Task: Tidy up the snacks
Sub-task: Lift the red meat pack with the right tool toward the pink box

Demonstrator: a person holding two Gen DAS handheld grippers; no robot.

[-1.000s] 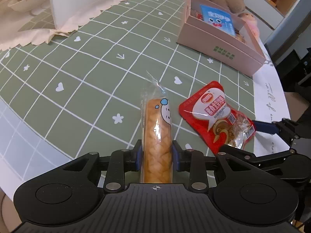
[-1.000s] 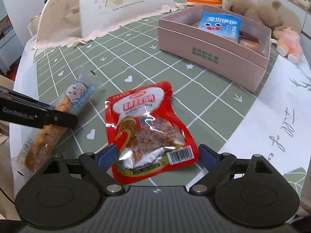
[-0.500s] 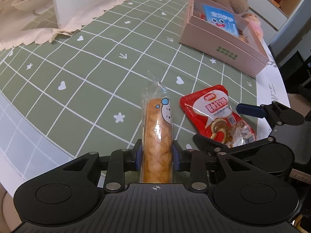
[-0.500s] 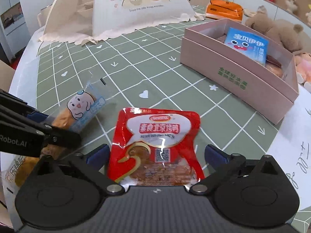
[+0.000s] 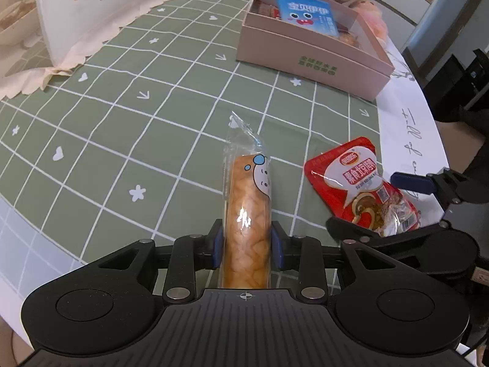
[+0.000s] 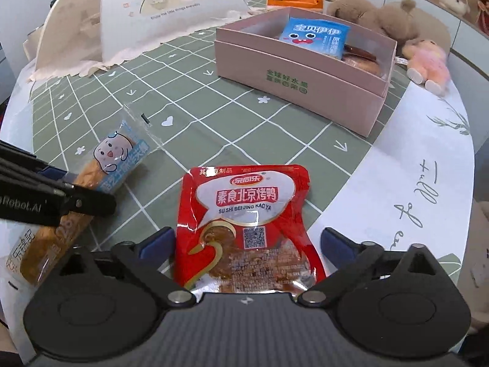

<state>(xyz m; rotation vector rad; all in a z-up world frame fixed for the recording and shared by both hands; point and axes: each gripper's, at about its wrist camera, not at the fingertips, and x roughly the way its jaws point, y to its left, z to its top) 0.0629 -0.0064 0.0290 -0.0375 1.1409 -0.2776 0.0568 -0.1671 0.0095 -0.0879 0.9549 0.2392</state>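
1. The left gripper (image 5: 247, 241) pinches a wrapped bread stick (image 5: 247, 214) between its blue pads, the pack jutting straight ahead of the claw.
2. The right gripper (image 6: 247, 244) stands spread, its fingers flanking a red snack pouch (image 6: 247, 223) lying flat on the checked cloth.
3. Beyond both claws sits the pink box (image 6: 305, 82), partly filled.
4. Both packs look light, soft and slick; a grip across the pouch's middle seems safest.

Left claw (image 5: 247, 243) clamped narrow, right claw (image 6: 246, 243) spread wide (both low, level)
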